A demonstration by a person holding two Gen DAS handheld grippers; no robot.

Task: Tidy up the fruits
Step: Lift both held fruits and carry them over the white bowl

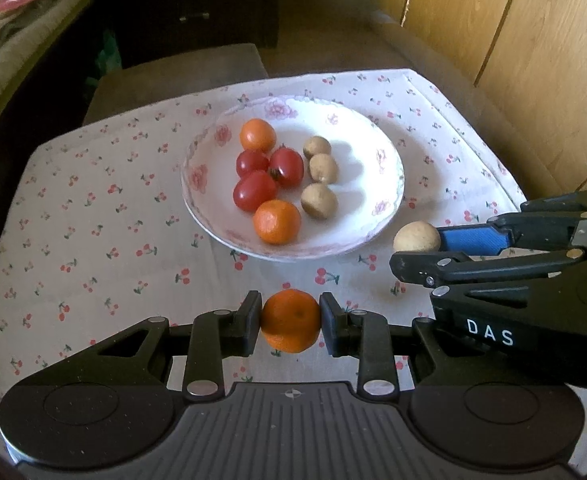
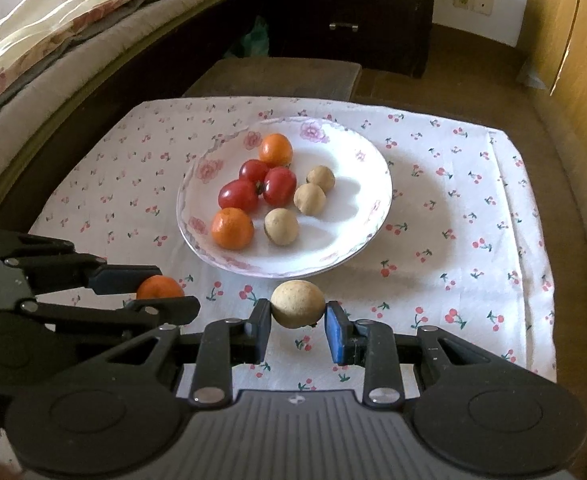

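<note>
My left gripper (image 1: 290,322) is shut on a small orange mandarin (image 1: 290,320), held above the cloth just in front of the plate. My right gripper (image 2: 298,316) is shut on a round tan fruit (image 2: 297,303), also near the plate's front rim. Each gripper shows in the other's view: the right gripper (image 1: 421,246) with the tan fruit (image 1: 416,237), the left gripper (image 2: 161,290) with the mandarin (image 2: 159,287). The white flowered plate (image 1: 369,200) (image 2: 369,184) holds two mandarins, three red tomatoes and three tan fruits, grouped by kind.
A white cloth with a cherry print (image 1: 93,220) (image 2: 473,220) covers the low table. A brown padded stool (image 2: 277,76) stands behind it, a dark drawer cabinet (image 2: 345,8) farther back, a bed (image 2: 53,40) at left and wooden panels (image 1: 513,40) at right.
</note>
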